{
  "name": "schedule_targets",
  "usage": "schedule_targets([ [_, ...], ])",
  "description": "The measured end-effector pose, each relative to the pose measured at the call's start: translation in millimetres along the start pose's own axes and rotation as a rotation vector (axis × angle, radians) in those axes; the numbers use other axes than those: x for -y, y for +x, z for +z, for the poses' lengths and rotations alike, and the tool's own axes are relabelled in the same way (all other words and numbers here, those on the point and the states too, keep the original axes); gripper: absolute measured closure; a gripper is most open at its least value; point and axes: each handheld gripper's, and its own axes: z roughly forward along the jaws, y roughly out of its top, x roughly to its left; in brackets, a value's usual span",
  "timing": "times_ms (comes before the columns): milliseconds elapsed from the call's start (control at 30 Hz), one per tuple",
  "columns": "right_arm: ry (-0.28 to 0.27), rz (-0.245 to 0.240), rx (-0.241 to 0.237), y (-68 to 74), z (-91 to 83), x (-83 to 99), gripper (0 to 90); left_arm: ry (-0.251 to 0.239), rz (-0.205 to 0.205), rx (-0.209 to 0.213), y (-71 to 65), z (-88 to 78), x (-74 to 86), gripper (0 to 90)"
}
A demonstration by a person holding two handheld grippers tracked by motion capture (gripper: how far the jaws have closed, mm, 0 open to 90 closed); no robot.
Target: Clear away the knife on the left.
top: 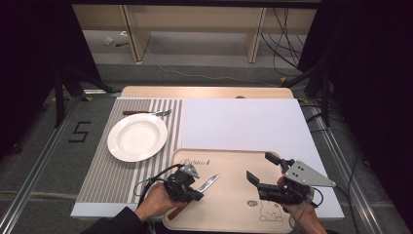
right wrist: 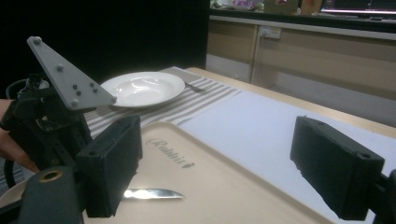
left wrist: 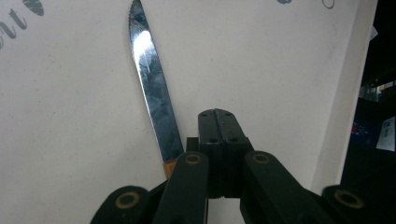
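Note:
A knife lies on the beige tray (top: 234,163), its blade (top: 208,183) pointing toward the tray's middle and its wooden handle (top: 177,212) near the front edge. My left gripper (top: 194,189) rests over the knife where blade meets handle. In the left gripper view the two jaws (left wrist: 217,133) are pressed together with nothing between them. The blade (left wrist: 152,79) runs just to their left, and the handle (left wrist: 168,166) passes under the linkage. My right gripper (top: 262,167) hovers open over the tray's right half, with nothing between its pads (right wrist: 112,168).
A white plate (top: 137,137) sits on a striped placemat (top: 104,170) at the left, with a fork (top: 146,112) behind it. A white mat (top: 243,122) covers the table's right side. The tray bears a rabbit print (top: 270,210) near its front right.

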Motion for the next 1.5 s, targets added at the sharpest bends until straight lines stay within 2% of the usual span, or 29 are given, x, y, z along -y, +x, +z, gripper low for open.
schedule_targets([
  [200, -0.002, -0.001, -0.001, 0.0, -0.2, -0.2, 17.7, 0.020, 0.004, -0.018, 1.7, 4.5, -0.8, 89.6],
  [267, -0.003, -0.001, -0.001, 0.2, -0.3, -0.2, 17.7, 0.033, 0.016, -0.043, 3.0, 5.5, 0.0, 89.6],
  [500, -0.003, -0.001, -0.002, 0.4, -0.6, -0.4, 17.7, 0.034, -0.003, -0.044, 5.5, 4.4, 0.0, 89.6],
  [700, -0.003, -0.002, -0.002, 0.5, -0.6, -0.4, 17.7, 0.070, 0.012, -0.056, 7.0, 4.2, 0.8, 89.6],
  [1000, -0.006, -0.002, -0.004, 0.5, -0.9, -0.4, 17.7, 0.111, 0.020, -0.051, 10.1, -0.5, 1.8, 89.6],
  [1500, -0.005, -0.004, -0.006, 0.8, -0.9, -0.4, 17.8, 0.135, -0.005, -0.057, 17.0, -6.3, 4.0, 89.7],
])
